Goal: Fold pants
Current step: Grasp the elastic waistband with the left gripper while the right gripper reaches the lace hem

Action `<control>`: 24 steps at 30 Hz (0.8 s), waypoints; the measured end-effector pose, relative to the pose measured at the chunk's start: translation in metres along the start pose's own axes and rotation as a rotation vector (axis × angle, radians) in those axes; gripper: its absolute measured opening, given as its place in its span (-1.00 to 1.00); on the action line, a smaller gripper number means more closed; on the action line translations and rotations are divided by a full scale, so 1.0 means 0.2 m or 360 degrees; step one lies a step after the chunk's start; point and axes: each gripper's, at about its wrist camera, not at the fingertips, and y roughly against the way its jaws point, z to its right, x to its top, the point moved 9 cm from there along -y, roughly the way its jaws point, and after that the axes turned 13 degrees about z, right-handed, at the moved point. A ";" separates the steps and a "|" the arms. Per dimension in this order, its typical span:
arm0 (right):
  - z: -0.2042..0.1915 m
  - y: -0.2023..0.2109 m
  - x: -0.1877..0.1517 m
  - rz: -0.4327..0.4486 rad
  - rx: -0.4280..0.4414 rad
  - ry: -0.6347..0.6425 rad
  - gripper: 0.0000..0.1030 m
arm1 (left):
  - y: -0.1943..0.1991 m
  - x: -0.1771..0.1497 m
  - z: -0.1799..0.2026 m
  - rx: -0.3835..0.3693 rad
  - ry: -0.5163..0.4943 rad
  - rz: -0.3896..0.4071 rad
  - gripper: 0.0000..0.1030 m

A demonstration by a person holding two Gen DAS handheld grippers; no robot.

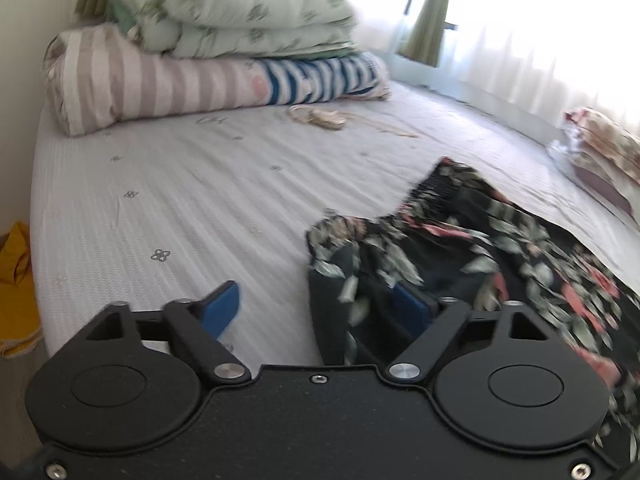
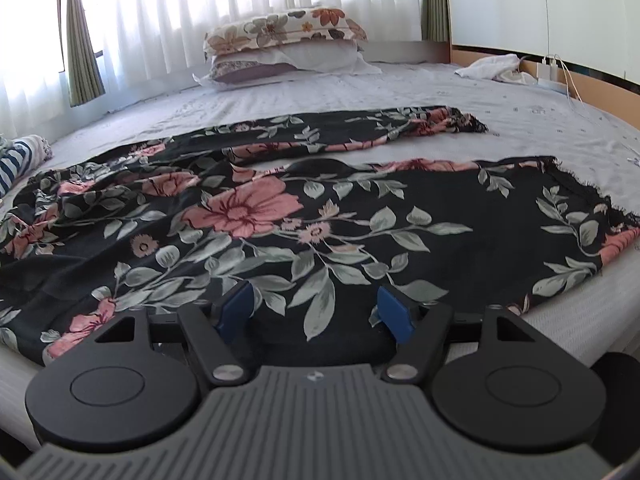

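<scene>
The black floral pants [image 2: 280, 216] lie spread on the bed, both legs running to the right, the near leg wide and the far leg narrow. In the left wrist view the waist end of the pants [image 1: 460, 248] is bunched at the right. My left gripper [image 1: 320, 308] is open at the near bed edge; its right finger sits inside a fold of the waist fabric and its left finger is over bare sheet. My right gripper [image 2: 316, 312] is open, low over the near edge of the pants, holding nothing.
The bed sheet [image 1: 180, 200] is pale grey. Folded quilts and a striped roll [image 1: 200, 60] are stacked at the far left. Floral pillows [image 2: 284, 44] lie by the curtained window. A white cloth and charger cables [image 2: 520, 70] sit at the headboard. A yellow item [image 1: 16, 272] lies beside the bed.
</scene>
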 end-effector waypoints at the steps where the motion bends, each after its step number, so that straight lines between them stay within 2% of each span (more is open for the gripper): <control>1: 0.00 0.00 0.00 -0.0002 -0.0004 0.0005 0.55 | -0.04 -0.01 -0.01 0.0016 0.0014 -0.0022 -0.09; 2: 0.00 0.00 -0.01 0.0001 -0.0007 0.0017 0.55 | -0.07 -0.01 -0.01 0.0027 0.0019 -0.0050 -0.39; 3: -0.01 0.00 0.00 0.0002 -0.0007 0.0028 0.55 | -0.09 -0.02 -0.02 0.0042 0.0017 -0.0070 -0.99; 5: 0.00 0.00 0.00 -0.0003 -0.0003 0.0038 0.54 | -0.07 0.00 -0.03 0.0052 0.0051 -0.0034 -0.98; 9: 0.04 -0.01 0.01 -0.0004 -0.0033 0.0045 0.47 | 0.06 0.13 -0.04 0.0085 -0.0070 0.0190 -0.98; 15: 0.18 -0.01 0.03 0.0002 -0.0117 0.0034 0.45 | 0.17 0.25 -0.17 0.0198 -0.0034 0.0295 -0.98; 18: 0.27 -0.02 0.03 0.0016 -0.0154 0.0051 0.43 | 0.16 0.22 -0.21 0.0240 -0.0080 0.0261 -0.97; 24: 0.62 -0.06 0.07 0.0034 -0.0351 -0.0020 0.42 | 0.09 0.09 -0.26 0.0341 -0.0101 0.0124 -0.97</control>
